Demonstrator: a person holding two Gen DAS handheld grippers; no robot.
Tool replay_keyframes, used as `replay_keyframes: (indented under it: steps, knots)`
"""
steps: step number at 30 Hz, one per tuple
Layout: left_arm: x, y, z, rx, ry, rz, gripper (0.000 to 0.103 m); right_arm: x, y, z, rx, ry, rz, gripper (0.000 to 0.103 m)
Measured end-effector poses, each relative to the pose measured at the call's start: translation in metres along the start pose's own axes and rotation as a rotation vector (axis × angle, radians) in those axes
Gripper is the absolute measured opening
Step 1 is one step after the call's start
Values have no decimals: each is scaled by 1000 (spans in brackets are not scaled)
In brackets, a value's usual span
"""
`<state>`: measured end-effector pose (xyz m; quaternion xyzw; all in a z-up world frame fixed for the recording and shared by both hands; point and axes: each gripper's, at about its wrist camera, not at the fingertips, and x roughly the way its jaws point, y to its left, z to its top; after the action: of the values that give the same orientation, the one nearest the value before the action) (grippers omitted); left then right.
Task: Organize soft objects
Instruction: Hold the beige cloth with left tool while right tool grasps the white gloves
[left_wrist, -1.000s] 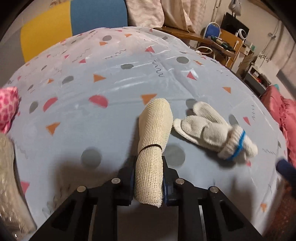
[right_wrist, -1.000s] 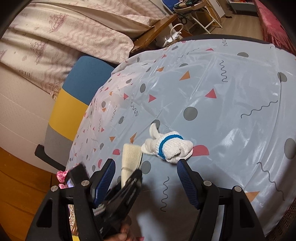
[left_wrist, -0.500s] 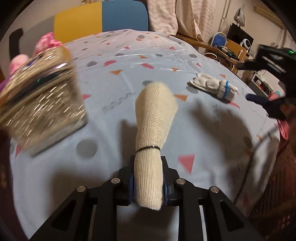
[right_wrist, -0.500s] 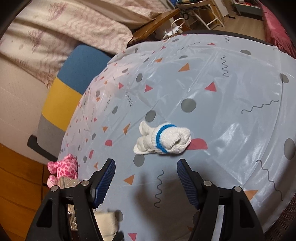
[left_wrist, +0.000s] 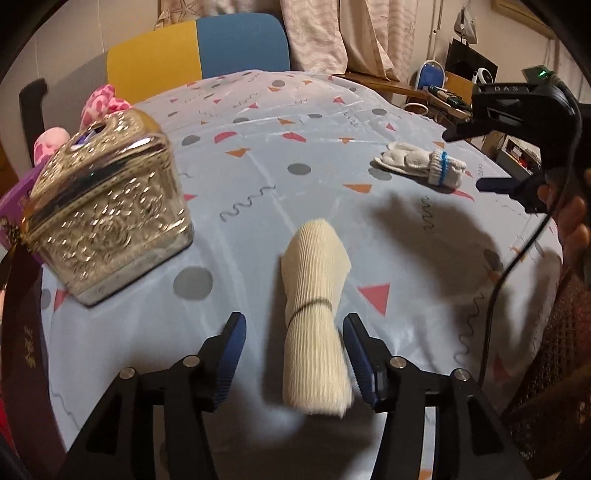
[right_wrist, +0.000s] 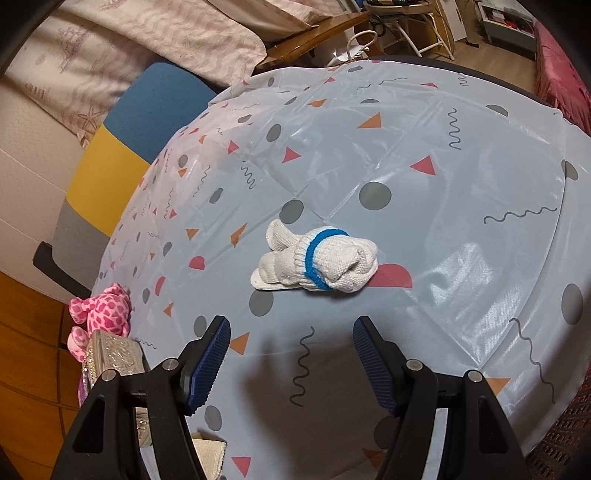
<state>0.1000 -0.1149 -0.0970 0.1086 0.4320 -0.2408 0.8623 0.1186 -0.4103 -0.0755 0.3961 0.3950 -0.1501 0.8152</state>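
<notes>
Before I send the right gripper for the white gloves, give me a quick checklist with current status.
1. Left gripper letting go of the cream roll: ok, jaws opening, left pad clear; right pad contact cannot tell.
2. Cream roll settled on the table: cannot tell, near end blurred.
3. Right gripper empty and open: ok.
4. White gloves lying free ahead of the right gripper: ok.
5. Path to the gloves unobstructed: ok.
6. Silver box apart from the cream roll: ok.
</notes>
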Motion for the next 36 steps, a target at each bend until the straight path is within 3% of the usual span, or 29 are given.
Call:
replay_keyframes:
  steps: [4, 7, 12, 16, 22, 27, 29, 30, 32, 36]
  knots:
    - [17, -2, 5, 8, 15, -19, 52, 0, 2, -1, -17, -4, -14, 71]
    - [18, -2, 1, 37, -38, -29, 51, 1, 6, -1, -44, 2, -28, 71]
    - [15, -2, -7, 62, -80, -32, 51, 7, 38, 11, -259, 43, -68, 71]
    - [15, 1, -11, 55, -109, -49, 51, 17, 66, 26, -521, 76, -166, 71]
    - [14, 6, -14, 34, -123, -72, 51, 64, 89, 25, -860, 196, -387, 71]
    - [13, 7, -16, 26, -129, -85, 51, 108, 78, 17, -994, 261, -564, 69]
    - [13, 8, -16, 22, -130, -90, 51, 109, 75, 17, -972, 236, -533, 55]
    - [13, 8, -17, 20, -131, -94, 51, 106, 76, 15, -955, 242, -509, 41]
    - [12, 9, -17, 15, -134, -98, 51, 103, 80, 8, -930, 260, -488, 41]
    - [11, 10, -20, 4, -140, -111, 50, 89, 99, -27, -887, 346, -291, 42]
